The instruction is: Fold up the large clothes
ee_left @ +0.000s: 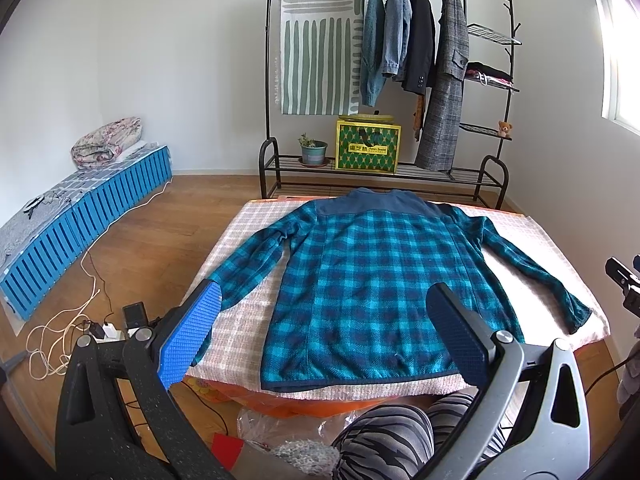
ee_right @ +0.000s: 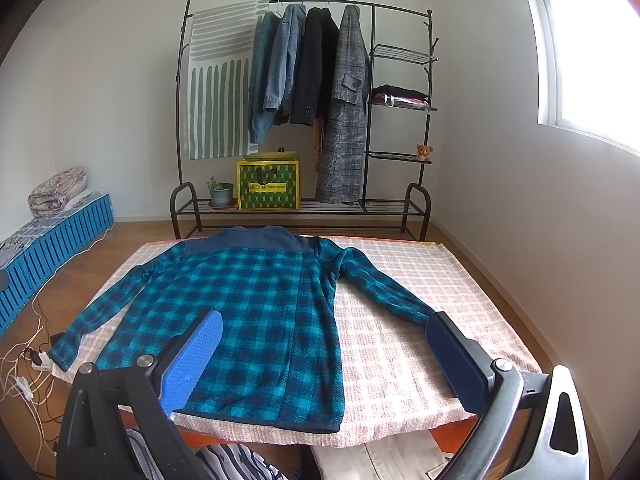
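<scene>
A teal and navy plaid shirt (ee_left: 372,276) lies flat, back up, on a low table with a pink checked cloth (ee_left: 244,312), collar at the far end and both sleeves spread out. My left gripper (ee_left: 324,308) hovers open above the near hem, blue pads wide apart and holding nothing. In the right wrist view the same shirt (ee_right: 256,300) fills the table's left half. My right gripper (ee_right: 324,332) is also open and empty, above the shirt's right side, with its right finger near the right cuff (ee_right: 420,316).
A black clothes rack (ee_left: 384,80) with hanging coats, a yellow bag (ee_left: 368,146) and a potted plant stands behind the table. Blue crates (ee_left: 80,220) and loose cables (ee_left: 68,328) lie on the floor at the left. A person's striped knee (ee_left: 392,436) is near the table's front edge.
</scene>
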